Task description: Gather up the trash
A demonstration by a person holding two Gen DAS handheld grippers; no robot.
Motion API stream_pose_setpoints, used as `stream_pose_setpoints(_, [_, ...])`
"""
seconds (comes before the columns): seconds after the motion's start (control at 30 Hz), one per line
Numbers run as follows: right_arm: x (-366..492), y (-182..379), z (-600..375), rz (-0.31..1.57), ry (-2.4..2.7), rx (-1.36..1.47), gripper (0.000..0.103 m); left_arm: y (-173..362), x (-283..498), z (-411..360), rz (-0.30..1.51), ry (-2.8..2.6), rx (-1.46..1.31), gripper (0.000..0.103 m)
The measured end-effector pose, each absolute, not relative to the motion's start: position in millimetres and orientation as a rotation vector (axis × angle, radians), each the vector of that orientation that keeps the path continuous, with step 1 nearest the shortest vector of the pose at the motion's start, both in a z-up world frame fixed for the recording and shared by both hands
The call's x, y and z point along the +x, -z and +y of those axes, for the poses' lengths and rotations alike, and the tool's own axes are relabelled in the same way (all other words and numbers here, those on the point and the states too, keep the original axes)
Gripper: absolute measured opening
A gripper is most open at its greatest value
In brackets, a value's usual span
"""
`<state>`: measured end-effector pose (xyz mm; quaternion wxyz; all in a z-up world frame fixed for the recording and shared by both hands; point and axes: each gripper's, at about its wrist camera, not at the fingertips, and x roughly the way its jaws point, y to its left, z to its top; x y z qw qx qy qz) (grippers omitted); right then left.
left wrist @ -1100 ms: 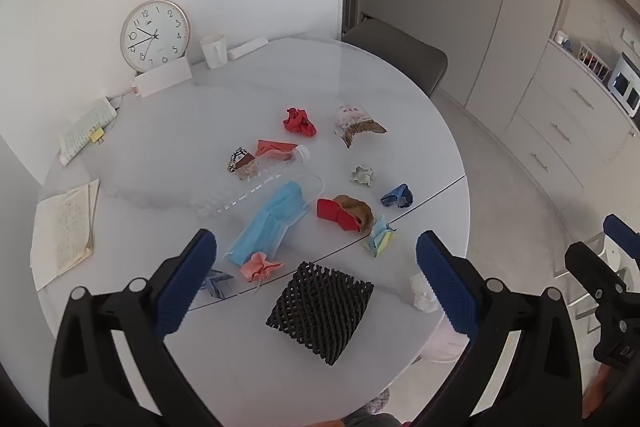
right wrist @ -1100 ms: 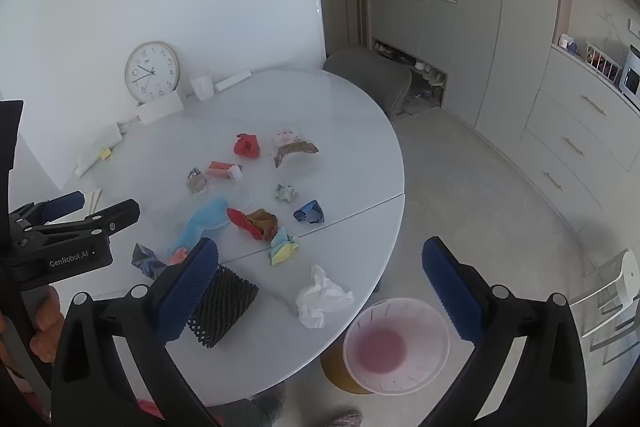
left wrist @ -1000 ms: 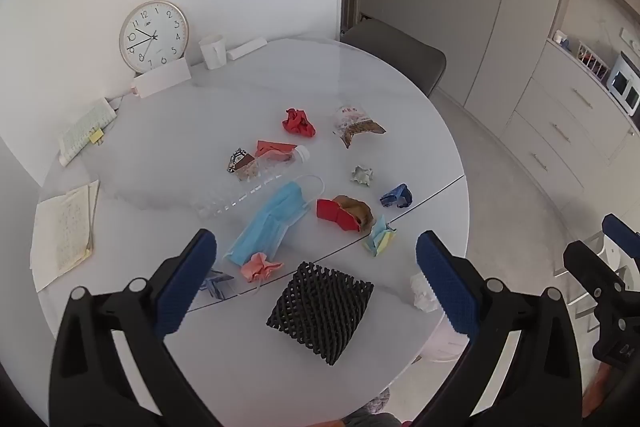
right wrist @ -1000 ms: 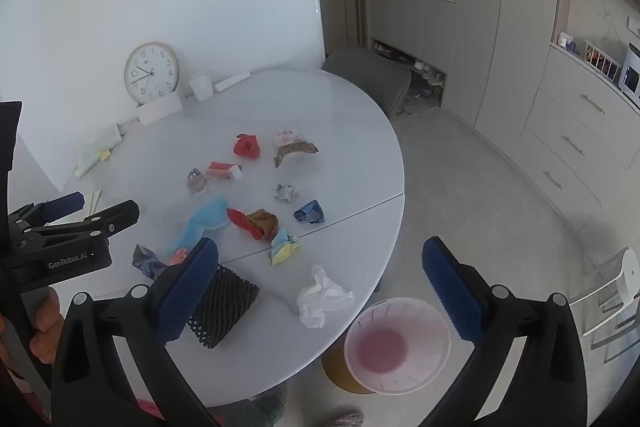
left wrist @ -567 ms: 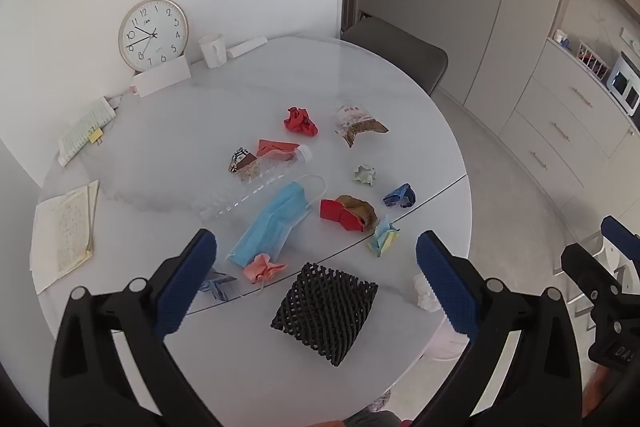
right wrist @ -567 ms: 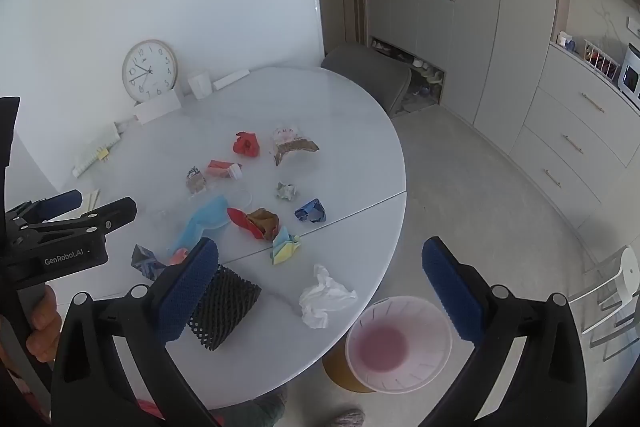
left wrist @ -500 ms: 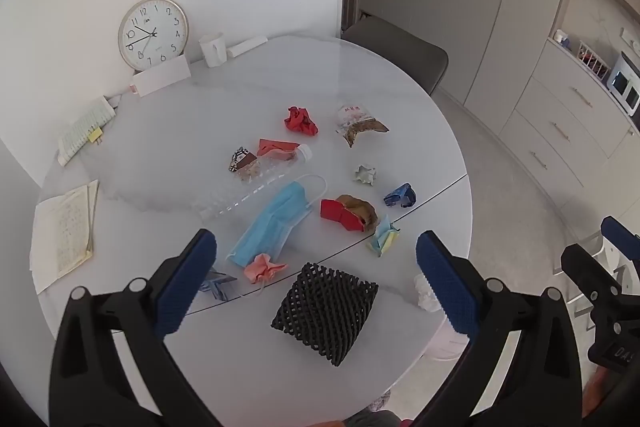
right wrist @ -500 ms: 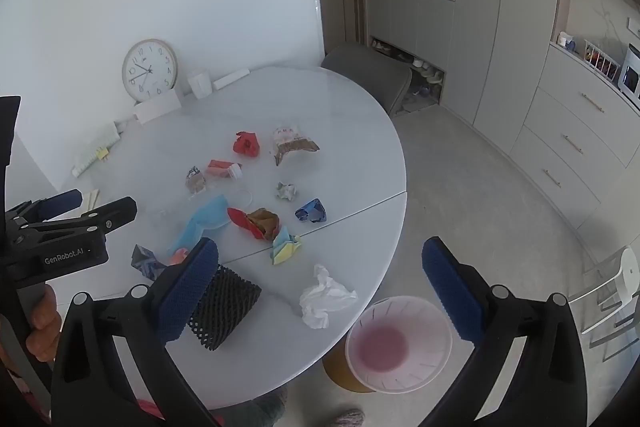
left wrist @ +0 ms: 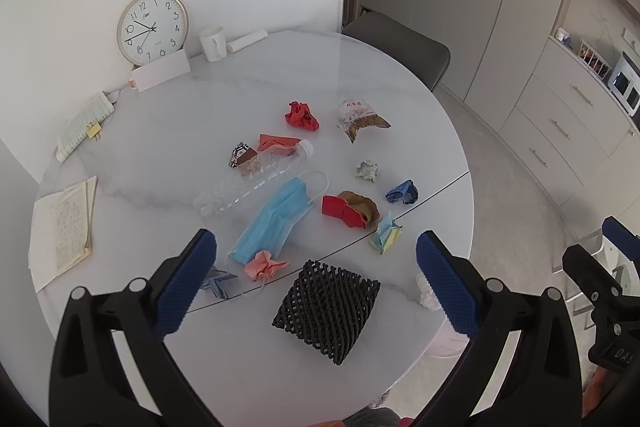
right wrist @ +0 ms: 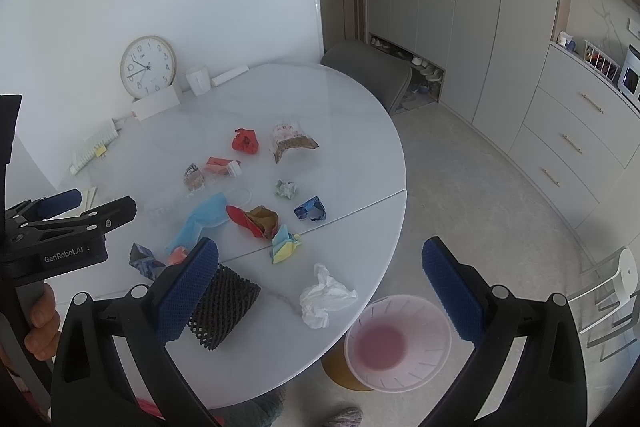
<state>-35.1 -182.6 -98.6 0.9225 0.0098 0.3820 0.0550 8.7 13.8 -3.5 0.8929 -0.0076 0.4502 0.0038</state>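
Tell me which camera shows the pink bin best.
The right wrist view: the pink bin shows whole beside the table's near edge, its open mouth facing up. The left wrist view shows only a pale sliver of it, hidden behind the table edge and the left gripper's right finger.

A wall clock (left wrist: 152, 27), white mug (left wrist: 211, 43) and open notebook (left wrist: 62, 227) share the table (left wrist: 248, 95) edge.

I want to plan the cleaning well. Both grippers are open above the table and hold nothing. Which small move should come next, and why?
Probably lower the right gripper onto the white crumpled tissue. It lies almost between that gripper's open fingers, near the table's edge and just beside the pink bin on the floor, so the carry would be short. The left gripper could take the black foam net afterwards.
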Motion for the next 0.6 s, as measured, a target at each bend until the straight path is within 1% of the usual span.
stream_pose_setpoints(0.6, [-35.0,102.1,-181.0,0.787,-0.114,0.015,0.101,4.7,7.4,14.2,0.937,-0.014,-0.018,0.096])
